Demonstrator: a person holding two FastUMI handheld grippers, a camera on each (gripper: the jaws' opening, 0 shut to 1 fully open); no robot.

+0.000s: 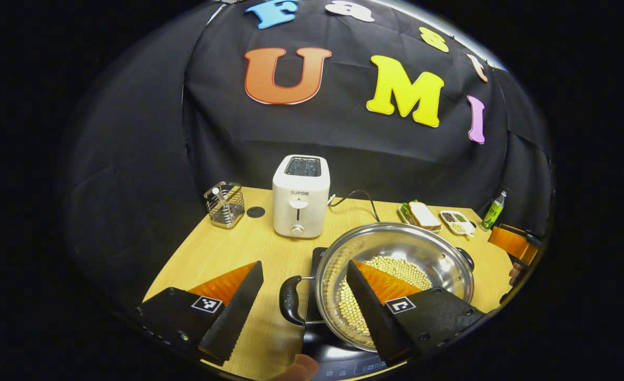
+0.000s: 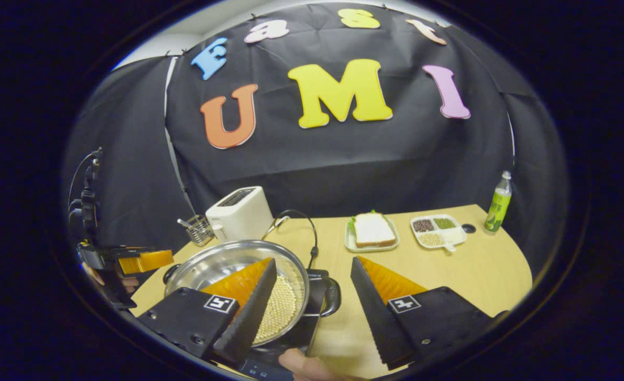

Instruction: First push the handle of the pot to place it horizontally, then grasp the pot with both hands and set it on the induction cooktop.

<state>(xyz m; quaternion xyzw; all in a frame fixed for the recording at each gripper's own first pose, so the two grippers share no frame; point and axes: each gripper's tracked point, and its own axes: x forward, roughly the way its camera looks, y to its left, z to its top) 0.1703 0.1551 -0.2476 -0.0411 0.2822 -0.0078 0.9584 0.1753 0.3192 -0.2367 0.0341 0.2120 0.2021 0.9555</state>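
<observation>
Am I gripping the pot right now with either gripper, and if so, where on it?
Nothing is held. The left gripper and right gripper are both open, each straddling a side handle of the pot without closing on it.

A steel pot (image 1: 396, 264) of pale beans sat on a black cooktop (image 1: 338, 354) on a wooden table (image 1: 222, 254). The left gripper (image 1: 304, 280) hung open, its fingers straddling the pot's left handle (image 1: 290, 299) (not touching). Behind stood a white toaster (image 1: 301, 196).

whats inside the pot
The pot holds a layer of small pale beans across its bottom. The left tongs cover part of them, so that patch is hidden.
</observation>
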